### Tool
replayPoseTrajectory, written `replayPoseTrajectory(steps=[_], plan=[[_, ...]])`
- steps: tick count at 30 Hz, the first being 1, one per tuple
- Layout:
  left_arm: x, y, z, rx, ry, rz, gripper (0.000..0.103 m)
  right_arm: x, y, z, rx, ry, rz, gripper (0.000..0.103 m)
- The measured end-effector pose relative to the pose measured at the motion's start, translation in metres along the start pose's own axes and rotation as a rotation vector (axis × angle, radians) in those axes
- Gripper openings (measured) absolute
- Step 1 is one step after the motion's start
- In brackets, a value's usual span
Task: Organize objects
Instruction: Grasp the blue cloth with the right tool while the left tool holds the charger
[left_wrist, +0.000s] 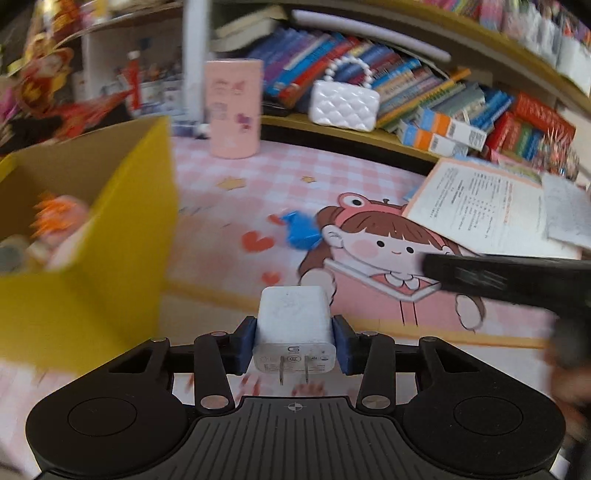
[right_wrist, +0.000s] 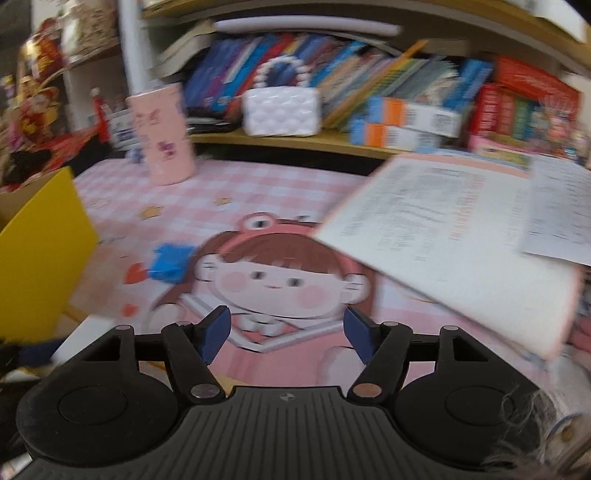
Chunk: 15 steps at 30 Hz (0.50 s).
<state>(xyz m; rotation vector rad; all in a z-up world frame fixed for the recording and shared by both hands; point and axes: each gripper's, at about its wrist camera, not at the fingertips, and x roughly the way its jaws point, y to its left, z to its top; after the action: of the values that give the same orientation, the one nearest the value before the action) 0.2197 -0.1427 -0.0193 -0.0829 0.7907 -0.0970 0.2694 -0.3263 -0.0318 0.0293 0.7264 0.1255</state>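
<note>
- Presently, the yellow cardboard box (left_wrist: 122, 236) stands open at the left edge of the pink desk mat (left_wrist: 314, 177); inside lie blurred items, one orange and pink, not identifiable.
- A pink cylindrical holder (left_wrist: 233, 107) stands at the mat's far edge; its contents cannot be seen.
- The left gripper (left_wrist: 294, 341) has its blue pads pressed on both sides of a white plug charger (left_wrist: 293, 325), prongs pointing toward the camera, held clear of the mat just right of the box's near corner.
- The right gripper (right_wrist: 287, 334) stands partly open with nothing between its fingers, above the mat's cartoon-girl print.
- A crumpled blue wrapper (right_wrist: 170, 263) lies on the mat between box and print, apart from both grippers.
- An open booklet (right_wrist: 461, 236) covers the mat's right side; mid-mat is bare.
- A white quilted purse (left_wrist: 344, 105) sits on the shelf ledge behind.
</note>
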Motion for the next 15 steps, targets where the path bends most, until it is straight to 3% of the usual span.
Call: replayPoseTrajectory(steps=[7,15], plan=[[-0.063,0.030,-0.020,-0.142,-0.036,0.058,0.041,0.059,0.057,0.025,-0.128,0.040,0.140,0.067],[-0.107,0.061,-0.027,-0.266,-0.155,0.143,0.041,0.114,0.097,0.044,-0.193,0.108,0.123,0.063]])
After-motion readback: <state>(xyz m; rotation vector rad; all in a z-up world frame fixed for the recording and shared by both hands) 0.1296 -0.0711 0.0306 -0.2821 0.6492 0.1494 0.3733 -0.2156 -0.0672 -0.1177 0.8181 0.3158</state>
